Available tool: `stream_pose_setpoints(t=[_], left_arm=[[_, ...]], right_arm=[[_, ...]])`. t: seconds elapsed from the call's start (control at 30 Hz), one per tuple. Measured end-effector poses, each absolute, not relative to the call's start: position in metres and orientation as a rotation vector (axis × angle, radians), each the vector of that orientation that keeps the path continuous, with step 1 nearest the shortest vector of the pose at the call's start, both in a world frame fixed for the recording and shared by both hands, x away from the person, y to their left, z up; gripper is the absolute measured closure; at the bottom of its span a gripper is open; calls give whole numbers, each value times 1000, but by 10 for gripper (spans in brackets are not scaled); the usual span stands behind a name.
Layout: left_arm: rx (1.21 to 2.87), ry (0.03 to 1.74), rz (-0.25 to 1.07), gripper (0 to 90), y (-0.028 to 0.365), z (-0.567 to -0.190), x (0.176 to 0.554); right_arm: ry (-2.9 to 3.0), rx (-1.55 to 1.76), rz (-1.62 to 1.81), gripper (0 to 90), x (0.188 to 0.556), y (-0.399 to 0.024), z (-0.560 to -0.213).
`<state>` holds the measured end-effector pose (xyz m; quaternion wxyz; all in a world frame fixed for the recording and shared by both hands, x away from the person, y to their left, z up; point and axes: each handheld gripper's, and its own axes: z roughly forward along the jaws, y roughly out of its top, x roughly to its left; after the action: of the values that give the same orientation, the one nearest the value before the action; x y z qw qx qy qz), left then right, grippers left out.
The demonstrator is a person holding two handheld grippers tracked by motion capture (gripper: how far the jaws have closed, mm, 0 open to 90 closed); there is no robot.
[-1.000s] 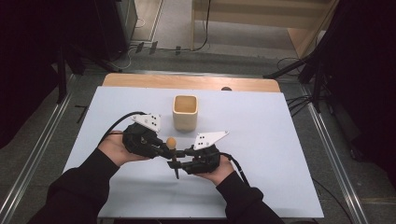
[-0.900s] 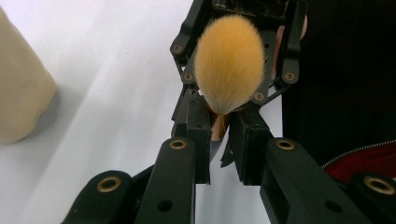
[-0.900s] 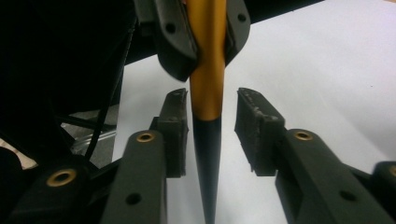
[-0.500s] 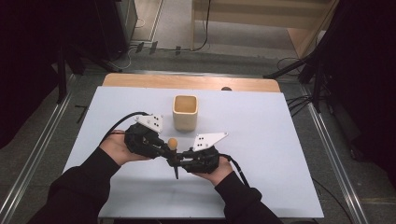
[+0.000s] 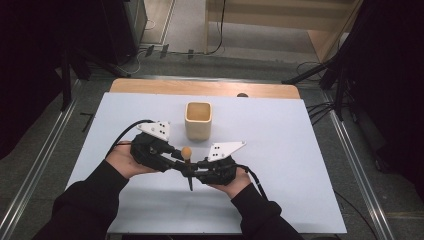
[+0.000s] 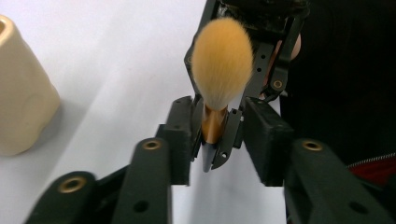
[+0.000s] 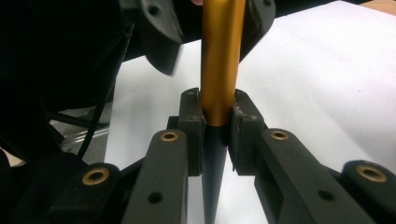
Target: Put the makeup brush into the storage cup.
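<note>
**Brush changes tools mid-air**

The right tool [image 7: 215, 122] is pinched on the gold ferrule of the makeup brush [image 5: 186, 159], its jaws having just closed there. The left tool [image 6: 216, 132] has just been opening; its jaws now stand slightly apart on either side of the ferrule, no longer gripping. The handover looks nearly complete, with the brush upright above the counter [image 5: 280, 130], just in front of the cream cup [image 5: 198, 120]. No writing is legible.

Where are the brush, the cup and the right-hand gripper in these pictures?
brush [image 6: 222, 56], left gripper view, on its orange bristle head.
cup [image 5: 198, 121], high view, on its front wall.
right gripper [image 7: 218, 122], right gripper view, between its fingers, shut on the brush's gold handle.
</note>
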<state>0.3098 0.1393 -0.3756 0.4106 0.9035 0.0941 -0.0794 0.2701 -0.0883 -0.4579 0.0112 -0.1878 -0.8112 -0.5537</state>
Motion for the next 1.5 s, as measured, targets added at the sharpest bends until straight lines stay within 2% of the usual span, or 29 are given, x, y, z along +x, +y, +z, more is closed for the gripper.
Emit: stream_pose_setpoints(t=[0.13, 0.47, 1.5], left_arm=[[2225, 281, -206, 513, 148, -384, 310], [2155, 335, -172, 372, 167, -404, 306], [2023, 439, -16, 182, 211, -439, 284]], right_arm=[[-2531, -598, -1739, 787, 271, -92, -457], [-2537, -634, -1746, 787, 273, -99, -457], [-2570, -701, -1777, 786, 275, -123, -450]])
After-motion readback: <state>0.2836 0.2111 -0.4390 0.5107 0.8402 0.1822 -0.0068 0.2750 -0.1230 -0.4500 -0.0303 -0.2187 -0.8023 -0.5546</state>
